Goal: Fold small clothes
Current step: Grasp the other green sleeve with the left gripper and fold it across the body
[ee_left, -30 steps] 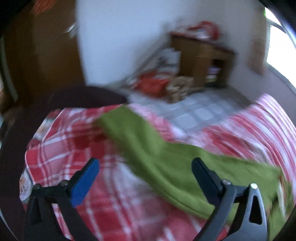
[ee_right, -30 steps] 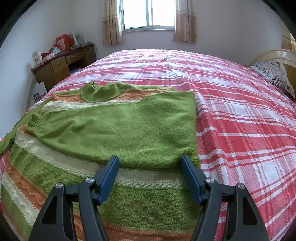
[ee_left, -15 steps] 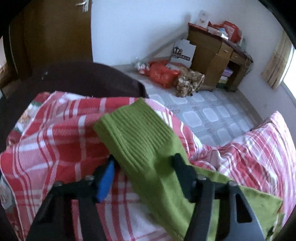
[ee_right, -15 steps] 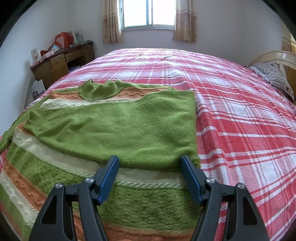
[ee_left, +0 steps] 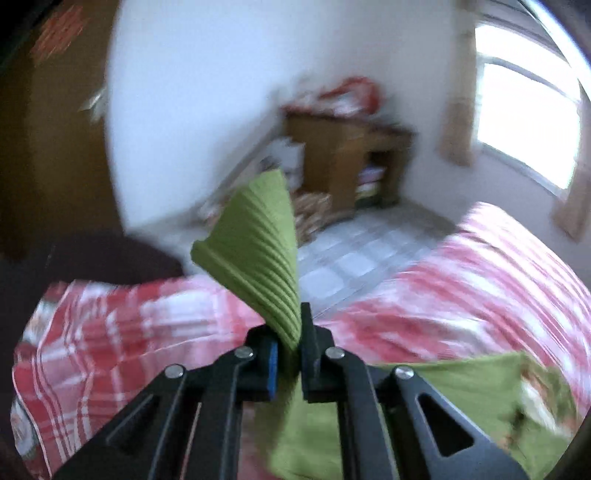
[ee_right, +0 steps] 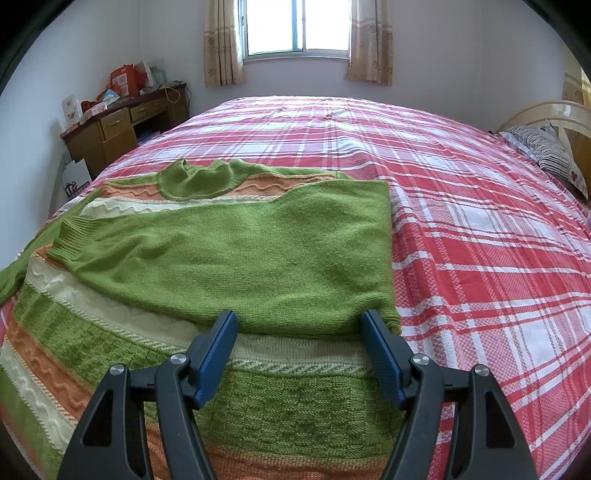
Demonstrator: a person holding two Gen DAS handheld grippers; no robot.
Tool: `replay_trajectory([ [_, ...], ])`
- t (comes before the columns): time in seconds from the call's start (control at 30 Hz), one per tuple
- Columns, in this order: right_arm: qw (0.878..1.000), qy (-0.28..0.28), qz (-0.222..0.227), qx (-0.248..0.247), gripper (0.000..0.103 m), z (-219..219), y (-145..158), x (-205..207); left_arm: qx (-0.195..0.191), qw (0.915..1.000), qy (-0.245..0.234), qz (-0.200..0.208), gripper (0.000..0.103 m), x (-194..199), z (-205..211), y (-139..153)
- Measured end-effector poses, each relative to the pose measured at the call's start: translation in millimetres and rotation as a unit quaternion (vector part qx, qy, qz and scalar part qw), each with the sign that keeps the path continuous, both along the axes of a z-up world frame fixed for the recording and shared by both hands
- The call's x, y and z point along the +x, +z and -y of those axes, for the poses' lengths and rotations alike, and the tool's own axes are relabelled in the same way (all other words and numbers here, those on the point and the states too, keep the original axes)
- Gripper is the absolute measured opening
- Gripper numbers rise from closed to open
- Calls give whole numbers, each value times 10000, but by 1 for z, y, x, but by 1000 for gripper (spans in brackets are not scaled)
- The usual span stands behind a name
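Observation:
A green knitted sweater (ee_right: 229,258) with orange and cream stripes lies on the red plaid bed (ee_right: 461,221), one sleeve folded across its front. In the left wrist view my left gripper (ee_left: 291,341) is shut on the ribbed cuff (ee_left: 255,254) of the other green sleeve, and the cuff sticks up above the bed. The rest of that sleeve (ee_left: 461,391) trails off to the lower right. My right gripper (ee_right: 299,332) hovers open just above the sweater's lower part, with nothing between its fingers.
A wooden desk (ee_right: 122,125) with clutter stands by the left wall, and a window (ee_right: 295,26) is at the far end. A striped pillow (ee_right: 546,151) lies at the bed's right. Tiled floor (ee_left: 351,254) and a brown door (ee_left: 48,147) lie beyond the bed's corner.
My left gripper has closed on the sleeve cuff and lifted it off the bed; its view is now blurred and tilted higher. The right gripper has stayed still.

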State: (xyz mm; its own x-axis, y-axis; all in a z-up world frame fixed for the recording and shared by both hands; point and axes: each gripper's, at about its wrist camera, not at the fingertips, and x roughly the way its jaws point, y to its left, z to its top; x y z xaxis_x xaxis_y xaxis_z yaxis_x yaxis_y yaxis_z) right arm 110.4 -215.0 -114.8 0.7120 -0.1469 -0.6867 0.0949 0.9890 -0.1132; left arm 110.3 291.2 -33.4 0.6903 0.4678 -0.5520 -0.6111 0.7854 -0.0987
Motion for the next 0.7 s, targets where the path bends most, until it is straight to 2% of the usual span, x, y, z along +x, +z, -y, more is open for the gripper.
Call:
replay_trajectory([
  [0.07,10000,0,0,2,70,0,0,0,232,9981,-556,143,9,2,42,13],
  [0.17,10000,2,4,9,70,1,0,0,436,9891,-1396,188,9,6,107,18],
  [0.27,10000,4,14,33,70,0,0,0,526,9747,-2171,21,9,14,171,6],
  [0.37,10000,9,28,70,70,0,0,0,693,9592,-2725,-288,9,22,223,-19],
  [0.43,10000,12,37,92,70,0,0,0,751,9516,-2931,-545,9,26,247,-35],
  [0.57,9999,20,51,137,70,2,0,-1,655,9449,-3024,-1066,9,37,264,-60],
  [0.63,9999,20,46,130,70,3,1,-1,625,9403,-3073,-1320,15,40,265,-67],
  [0.67,9999,19,44,125,70,3,1,-1,551,9392,-3130,-1299,17,37,266,-65],
  [0.7,9999,17,40,119,70,3,0,-1,440,9364,-3238,-1281,32,34,262,-61],
])
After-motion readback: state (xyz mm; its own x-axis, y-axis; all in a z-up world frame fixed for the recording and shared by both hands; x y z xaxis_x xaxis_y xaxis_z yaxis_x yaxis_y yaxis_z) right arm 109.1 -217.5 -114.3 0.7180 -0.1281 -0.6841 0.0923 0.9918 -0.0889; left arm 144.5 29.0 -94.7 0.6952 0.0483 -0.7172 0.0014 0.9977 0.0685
